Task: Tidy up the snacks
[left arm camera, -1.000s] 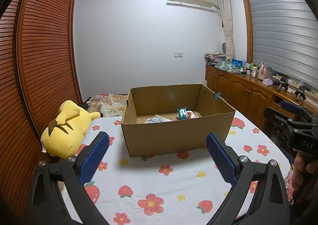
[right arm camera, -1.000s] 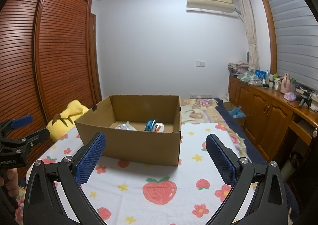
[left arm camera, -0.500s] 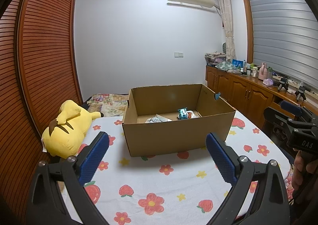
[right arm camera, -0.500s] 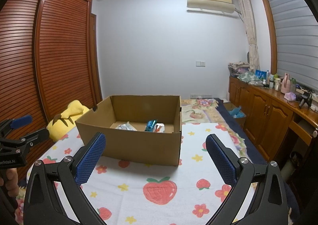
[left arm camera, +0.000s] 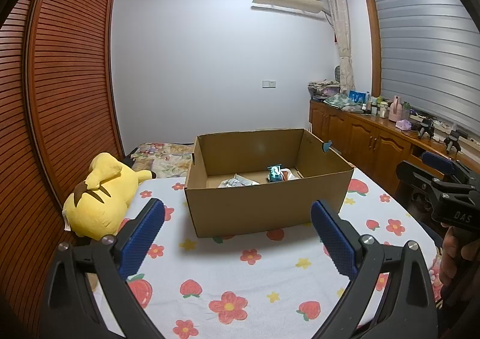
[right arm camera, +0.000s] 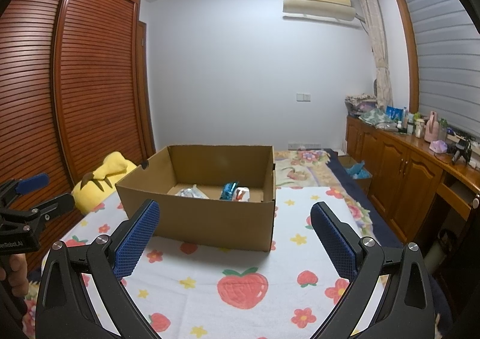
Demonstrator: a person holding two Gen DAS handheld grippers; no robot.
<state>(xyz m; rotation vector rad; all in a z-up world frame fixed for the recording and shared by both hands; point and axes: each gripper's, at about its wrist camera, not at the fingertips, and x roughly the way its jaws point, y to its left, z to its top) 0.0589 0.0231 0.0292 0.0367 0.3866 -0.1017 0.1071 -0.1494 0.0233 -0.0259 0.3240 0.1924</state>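
A flowered bed (left arm camera: 240, 285) carries a cardboard box (left arm camera: 264, 207) and yellow plush (left arm camera: 99, 198).

Plenty of bare flowered cloth (left arm camera: 258, 276) is left in front of the cardboard box (left arm camera: 264, 207), whose open top is unblocked. The left side is crowded by a yellow plush (left arm camera: 99, 198); the right is hemmed by wooden cabinets (right arm camera: 402, 180).

Even, soft indoor light fills both views, slightly dim and cool. Fisheye distortion bows the brown slatted wooden wardrobe doors (left arm camera: 66, 105) and darkens the corners. Focus stays sharp; shadows are faint.
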